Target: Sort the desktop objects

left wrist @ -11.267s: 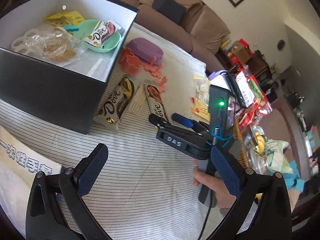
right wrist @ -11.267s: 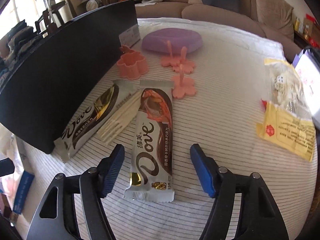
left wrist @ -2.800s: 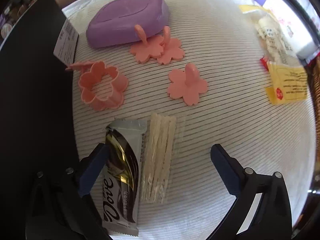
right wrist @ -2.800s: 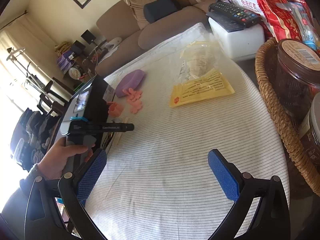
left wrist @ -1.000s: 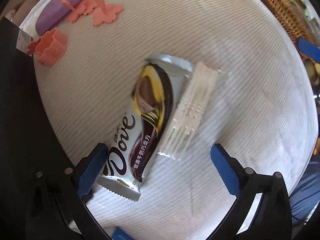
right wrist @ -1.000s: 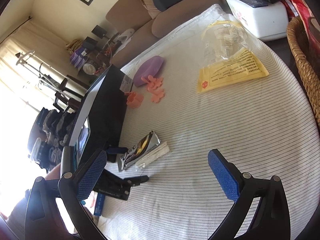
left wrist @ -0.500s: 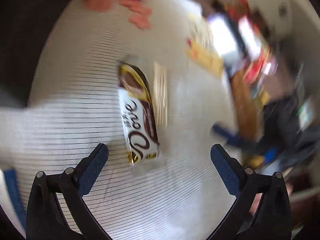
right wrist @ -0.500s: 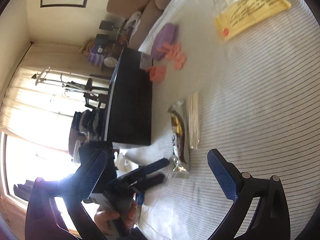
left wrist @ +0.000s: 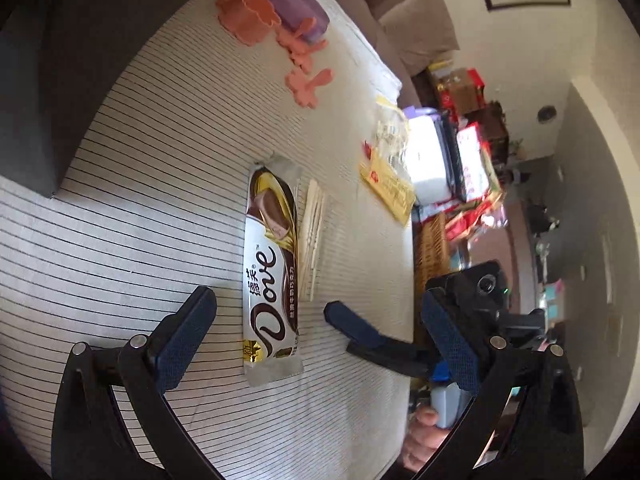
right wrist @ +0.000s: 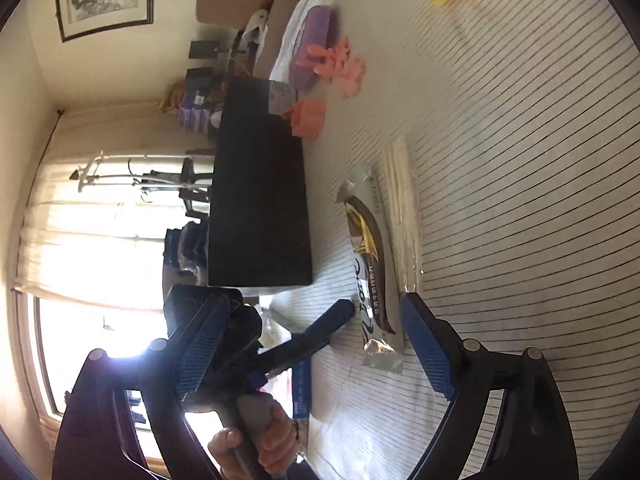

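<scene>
On the striped cloth of the bench (left wrist: 132, 184) a Dove chocolate bar (left wrist: 271, 272) lies flat in its silver and brown wrapper, with a clear packet of white plastic forks (left wrist: 313, 226) just beside it, along its long side. Both sit near the bench's near edge, a little out from the corner of the black storage box (left wrist: 44, 80); from these angles only the box's dark outer wall shows, so its contents cannot be told.

The left claw (left wrist: 320, 336) hovers over the bar's near end with its blue pads spread wide on either side, pressing on nothing. The right claw (right wrist: 320, 348) comes in from the bench's edge, also released; its jaws have just been narrowing, with the bar's near end and one finger of the left claw lying between the pads, untouched. A hand (right wrist: 256, 446) grips the left claw's handle.

Farther along the bench, beside the box, stand an orange flower-shaped cutter (left wrist: 248, 16), a purple case (left wrist: 296, 16) and pink flower stamps (left wrist: 308, 84). A yellow and clear packet (left wrist: 390, 184) lies near the bench's far edge, next to a wicker basket (left wrist: 430, 252).
</scene>
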A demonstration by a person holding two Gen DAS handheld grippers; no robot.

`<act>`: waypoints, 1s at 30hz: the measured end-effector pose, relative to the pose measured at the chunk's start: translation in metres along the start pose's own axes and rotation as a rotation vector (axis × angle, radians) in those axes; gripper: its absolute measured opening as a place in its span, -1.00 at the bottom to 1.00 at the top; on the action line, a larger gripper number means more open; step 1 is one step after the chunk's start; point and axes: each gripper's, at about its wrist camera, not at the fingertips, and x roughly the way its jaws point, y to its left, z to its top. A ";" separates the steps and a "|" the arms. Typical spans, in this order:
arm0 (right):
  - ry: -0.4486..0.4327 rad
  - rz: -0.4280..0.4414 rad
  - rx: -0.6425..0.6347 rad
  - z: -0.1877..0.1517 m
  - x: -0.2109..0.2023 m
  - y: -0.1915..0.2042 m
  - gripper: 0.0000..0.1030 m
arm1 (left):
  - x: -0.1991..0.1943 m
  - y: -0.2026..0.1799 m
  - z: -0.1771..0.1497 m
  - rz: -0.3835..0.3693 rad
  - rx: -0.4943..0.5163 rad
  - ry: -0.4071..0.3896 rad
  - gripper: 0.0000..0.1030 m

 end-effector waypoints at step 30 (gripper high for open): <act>0.073 -0.209 -0.144 -0.012 0.020 0.010 -0.27 | -0.001 0.011 -0.013 -0.110 -0.183 0.064 0.19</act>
